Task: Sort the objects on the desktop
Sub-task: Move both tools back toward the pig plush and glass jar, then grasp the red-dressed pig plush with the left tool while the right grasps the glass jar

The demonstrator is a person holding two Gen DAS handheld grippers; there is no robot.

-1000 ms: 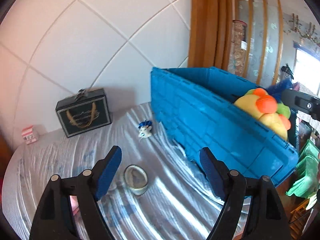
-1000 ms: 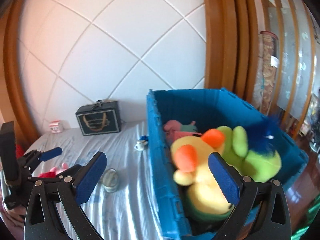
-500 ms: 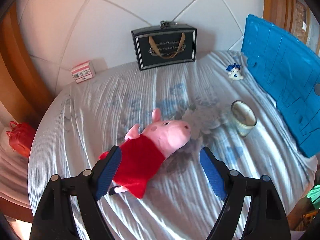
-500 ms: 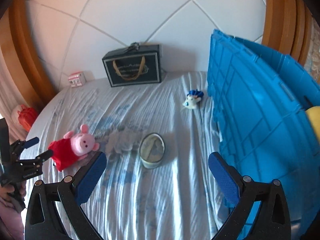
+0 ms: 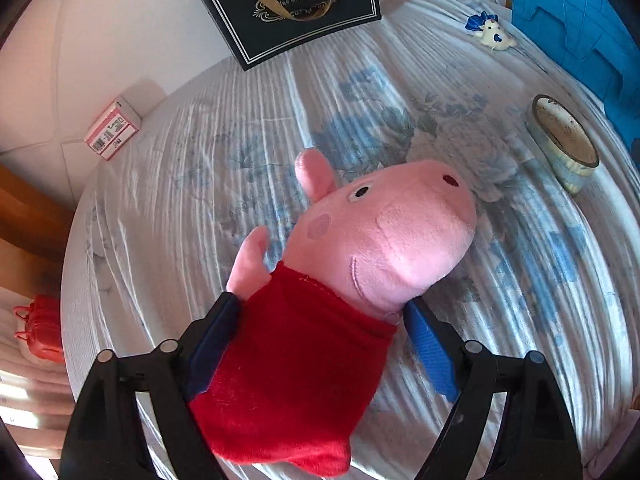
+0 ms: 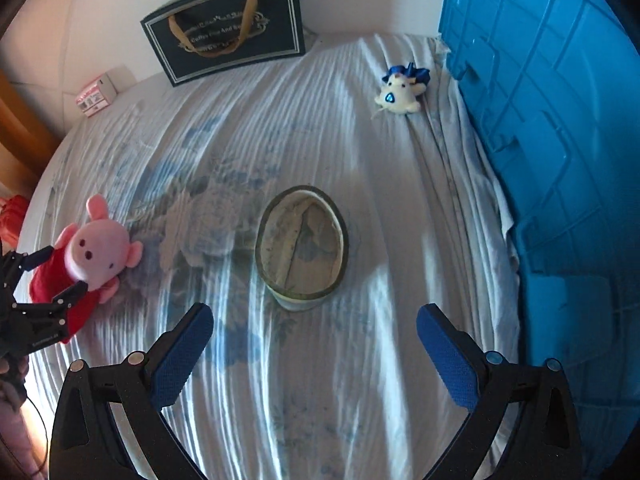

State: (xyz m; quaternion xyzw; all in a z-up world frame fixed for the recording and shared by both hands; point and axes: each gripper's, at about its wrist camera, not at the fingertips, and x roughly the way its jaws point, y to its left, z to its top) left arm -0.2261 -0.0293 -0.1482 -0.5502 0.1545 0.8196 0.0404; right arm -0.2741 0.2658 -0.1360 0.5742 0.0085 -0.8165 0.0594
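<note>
We are straddling the pig [image 5: 360, 264] with the left gripper [image 5: 320, 340]: its jaws have just been opening, spread around the red body, not yet pinching. Next calls for closing. The right gripper [image 6: 316, 344], spread and empty, is hovering short of the cup [image 6: 302, 248] on the striped sheet [image 6: 400, 200], crate [image 6: 560, 140] right.

Lighting: bright daylight streaking across the bedsheet [image 6: 360, 200] from about 7 o'clock; soft shadows. Glare: warm flare at 9 o'clock. Blur: slight motion smear, left wrist view. Distortion: strong fisheye bending, dark vignette at corners.
</note>
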